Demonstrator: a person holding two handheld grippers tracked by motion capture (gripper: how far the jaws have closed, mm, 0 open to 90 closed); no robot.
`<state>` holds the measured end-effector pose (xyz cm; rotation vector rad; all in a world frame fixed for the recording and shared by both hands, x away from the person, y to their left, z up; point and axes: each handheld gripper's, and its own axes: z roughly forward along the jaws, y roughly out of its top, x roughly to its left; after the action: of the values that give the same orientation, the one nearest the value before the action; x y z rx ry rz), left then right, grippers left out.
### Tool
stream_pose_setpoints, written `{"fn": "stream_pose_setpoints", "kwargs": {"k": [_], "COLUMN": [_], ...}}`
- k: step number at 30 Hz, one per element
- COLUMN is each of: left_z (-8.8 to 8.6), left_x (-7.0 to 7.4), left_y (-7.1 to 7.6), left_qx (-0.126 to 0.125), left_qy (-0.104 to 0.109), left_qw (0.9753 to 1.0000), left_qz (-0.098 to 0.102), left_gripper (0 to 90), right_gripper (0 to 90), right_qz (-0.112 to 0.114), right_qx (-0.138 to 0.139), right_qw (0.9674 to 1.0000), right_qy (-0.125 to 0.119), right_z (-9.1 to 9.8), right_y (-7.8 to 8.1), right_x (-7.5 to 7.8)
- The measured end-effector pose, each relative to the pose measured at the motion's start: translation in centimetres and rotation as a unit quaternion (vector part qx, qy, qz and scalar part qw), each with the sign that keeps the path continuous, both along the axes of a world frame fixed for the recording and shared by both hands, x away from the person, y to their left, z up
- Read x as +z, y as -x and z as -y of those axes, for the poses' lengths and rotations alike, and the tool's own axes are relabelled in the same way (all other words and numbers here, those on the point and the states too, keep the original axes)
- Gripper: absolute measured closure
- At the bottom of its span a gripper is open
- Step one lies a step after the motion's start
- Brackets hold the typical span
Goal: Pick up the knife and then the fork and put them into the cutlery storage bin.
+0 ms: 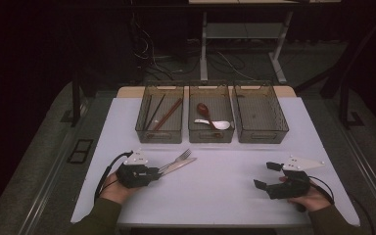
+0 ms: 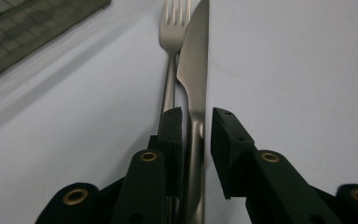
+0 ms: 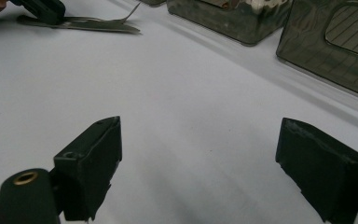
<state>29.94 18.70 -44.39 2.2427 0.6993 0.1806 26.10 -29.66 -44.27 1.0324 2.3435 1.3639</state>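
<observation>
A steel knife (image 1: pixel 180 165) and a fork (image 1: pixel 180 156) lie side by side on the white table (image 1: pixel 215 186), left of centre, tips toward the bins. My left gripper (image 1: pixel 157 172) sits at their handle ends. In the left gripper view the knife handle (image 2: pixel 196 140) runs between the jaws of the left gripper (image 2: pixel 196 126): the left pad is against it, and a thin gap shows at the right pad. The fork (image 2: pixel 170 70) lies just left of the knife. My right gripper (image 1: pixel 266 175) rests at the right front, open wide and holding nothing, as the right gripper view (image 3: pixel 200 154) confirms.
Three smoky plastic bins stand in a row at the back. The left bin (image 1: pixel 159 134) holds chopsticks, the middle bin (image 1: pixel 210 135) holds a brown spoon and a white spoon, and the right bin (image 1: pixel 262 136) has nothing in it. Beyond the table are desk legs and cables.
</observation>
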Motion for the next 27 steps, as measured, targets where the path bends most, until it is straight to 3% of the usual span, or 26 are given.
{"fn": "stream_pose_setpoints", "kwargs": {"k": [6,16,27], "left_z": [0.06,0.14,0.05], "left_x": [-0.19,-0.25,-0.34], "left_y": [0.06,0.31,0.16], "left_qx": [-0.006,-0.018,-0.020], "left_qy": [-0.008,-0.002,-0.001], "left_qw": [0.9999,0.9996,0.9995], "left_qz": [-0.005,-0.020,-0.023], "left_gripper": [74.3,73.0,78.9], "right_gripper": [14.1,14.1,14.1], "right_qz": [-0.001,-0.002,-0.003], "right_qx": [0.000,0.003,0.007], "right_qw": [1.0000,1.0000,1.0000], "right_qy": [-0.001,-0.001,-0.004], "right_z": [0.02,0.02,-0.06], "right_y": [0.04,0.08,0.08], "right_x": [0.02,0.01,0.01]}}
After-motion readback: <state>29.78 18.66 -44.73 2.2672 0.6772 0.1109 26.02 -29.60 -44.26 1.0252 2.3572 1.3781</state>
